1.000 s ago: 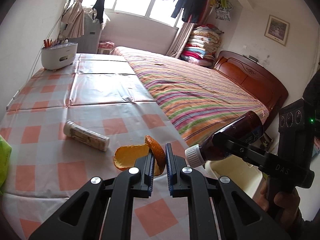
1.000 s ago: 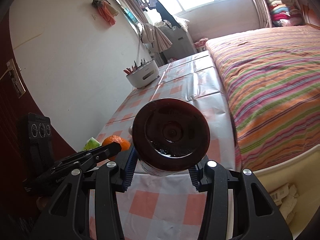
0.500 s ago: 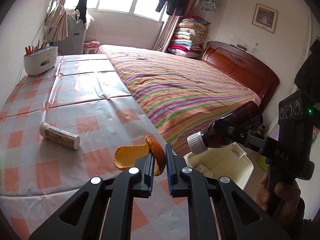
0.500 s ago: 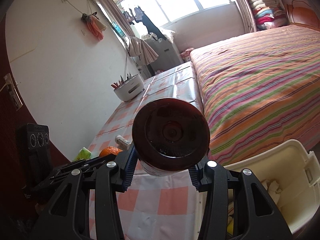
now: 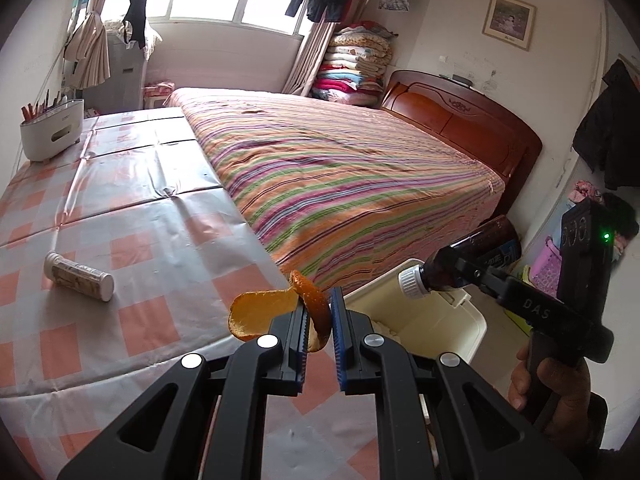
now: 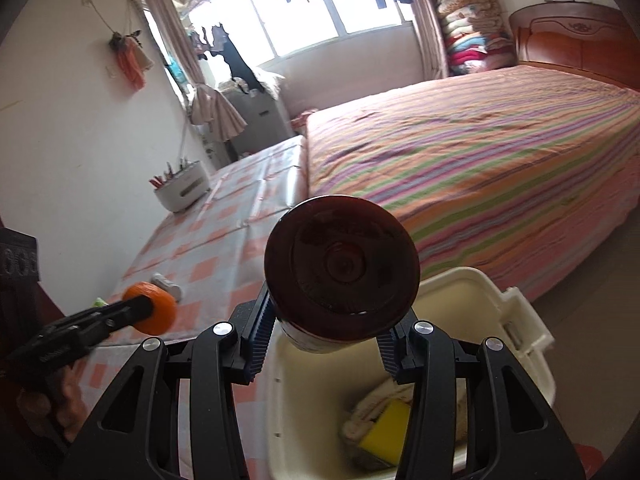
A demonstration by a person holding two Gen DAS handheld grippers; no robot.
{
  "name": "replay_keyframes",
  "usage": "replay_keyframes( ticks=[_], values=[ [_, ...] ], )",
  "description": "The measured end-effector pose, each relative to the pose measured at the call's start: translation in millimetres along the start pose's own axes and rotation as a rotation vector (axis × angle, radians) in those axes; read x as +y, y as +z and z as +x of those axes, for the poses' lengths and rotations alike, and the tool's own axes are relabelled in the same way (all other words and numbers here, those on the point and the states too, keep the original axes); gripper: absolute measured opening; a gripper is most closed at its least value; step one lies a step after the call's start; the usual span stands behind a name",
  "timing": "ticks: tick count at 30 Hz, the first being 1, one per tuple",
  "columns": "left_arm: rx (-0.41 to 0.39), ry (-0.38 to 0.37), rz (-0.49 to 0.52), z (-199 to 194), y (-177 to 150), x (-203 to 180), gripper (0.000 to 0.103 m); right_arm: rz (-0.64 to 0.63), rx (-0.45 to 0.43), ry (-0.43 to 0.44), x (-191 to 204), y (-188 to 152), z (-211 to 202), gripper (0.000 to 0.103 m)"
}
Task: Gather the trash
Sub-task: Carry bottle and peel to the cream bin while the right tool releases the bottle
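While the left gripper (image 5: 318, 316) keeps its jaws nearly closed on a curl of orange peel (image 5: 276, 310), it now hangs past the edge of the table (image 5: 132, 216), where a second ago the checked cloth still filled the view beneath it. The peel stands upright between the blue pads, one flap sticking out to the left. The right gripper (image 6: 326, 338) is partly open around a brown bottle (image 6: 340, 272), its pads pressing the bottle's sides, the base turned toward the right wrist camera and the white cap (image 5: 409, 284) pointing away from the hand (image 5: 556, 396) that carries it. A second ago the bottle hung over the table's edge with only a corner of the cream bin (image 6: 520, 332) showing; now it hangs above the bin's open mouth, and the bin takes up the lower part of the right wrist view. Inside the bin lie crumpled pale paper (image 6: 376, 408) and a yellow scrap (image 6: 386, 428). The bin stands on the floor beside the table and just in front of the striped bed (image 5: 352, 168). A white tube (image 5: 78, 282) lies on its side on the table, now further left in the left wrist view than before. A white holder (image 5: 52, 130) with pencils sits at the table's far end.
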State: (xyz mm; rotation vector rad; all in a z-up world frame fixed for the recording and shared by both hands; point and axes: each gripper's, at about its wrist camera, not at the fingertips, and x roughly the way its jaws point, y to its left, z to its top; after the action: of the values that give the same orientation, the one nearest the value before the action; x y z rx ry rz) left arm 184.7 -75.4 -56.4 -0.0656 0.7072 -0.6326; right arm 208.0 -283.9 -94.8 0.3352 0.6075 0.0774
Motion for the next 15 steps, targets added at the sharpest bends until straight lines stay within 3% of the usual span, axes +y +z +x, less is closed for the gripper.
replay_keyframes(
  ticks=[10, 15],
  values=[
    [0.015, -0.017, 0.014, 5.5, -0.5, -12.1, 0.011, -0.011, 0.026, -0.087, 10.5, -3.7, 13.2, 0.046],
    [0.018, -0.017, 0.012, 6.7, 0.2, -11.3, 0.011, 0.009, 0.02, -0.098, 7.4, -1.6, 11.4, 0.053]
  ],
)
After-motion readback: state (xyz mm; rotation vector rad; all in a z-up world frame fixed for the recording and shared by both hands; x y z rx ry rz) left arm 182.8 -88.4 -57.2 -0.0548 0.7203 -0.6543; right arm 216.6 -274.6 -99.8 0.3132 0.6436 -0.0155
